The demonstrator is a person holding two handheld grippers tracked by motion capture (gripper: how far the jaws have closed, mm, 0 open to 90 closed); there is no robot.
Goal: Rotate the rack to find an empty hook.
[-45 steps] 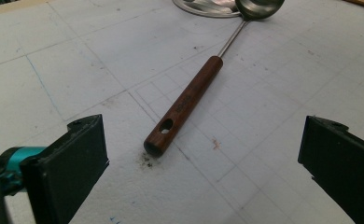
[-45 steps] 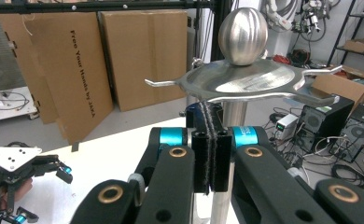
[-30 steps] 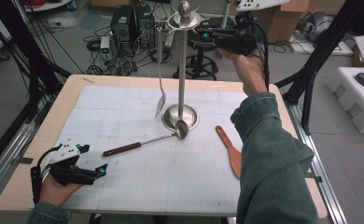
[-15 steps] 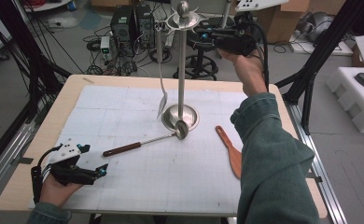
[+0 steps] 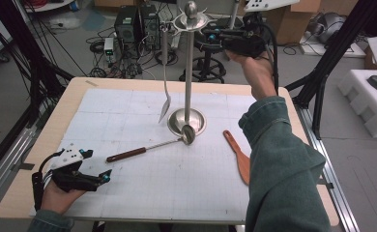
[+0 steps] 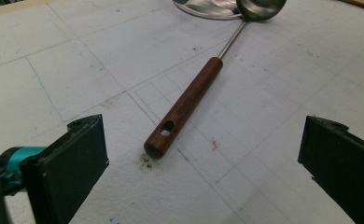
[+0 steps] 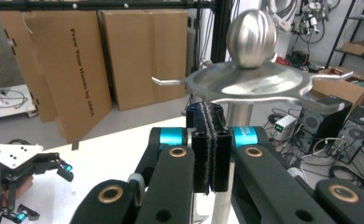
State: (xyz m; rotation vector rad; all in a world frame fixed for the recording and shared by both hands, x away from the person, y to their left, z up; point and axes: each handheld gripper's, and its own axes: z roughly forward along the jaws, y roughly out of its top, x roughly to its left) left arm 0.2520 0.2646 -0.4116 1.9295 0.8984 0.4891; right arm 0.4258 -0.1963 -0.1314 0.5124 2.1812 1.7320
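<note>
Cluttered lab room: cardboard boxes, computer towers and cable tangles on the floor behind a wooden counter [image 5: 46, 140] topped with a white gridded mat [image 5: 128, 111]. Biggest thing on it is the tall steel utensil stand [image 5: 188, 72], hooks around a disc at the top, ball on the very tip. A steel spatula [image 5: 165, 92] already hangs off one hook. Flat on the mat: a wooden spatula [image 5: 239, 155] to the right, and a ladle [image 5: 148, 149] with a dark wood handle, its bowl resting against the stand's base.

The right claw [image 5: 210, 37] is up by the stand's top, jaws pressed together on nothing. The left claw [image 5: 104, 176] sits low near the counter's front edge, spread wide, aimed at the ladle's handle end but well short of it.

My worry: that right claw is really close to the hook disc, so a nudge could rock the stand and shake the hanging spatula loose. Also the round ladle handle might roll away if the left claw pinches it off-centre.
</note>
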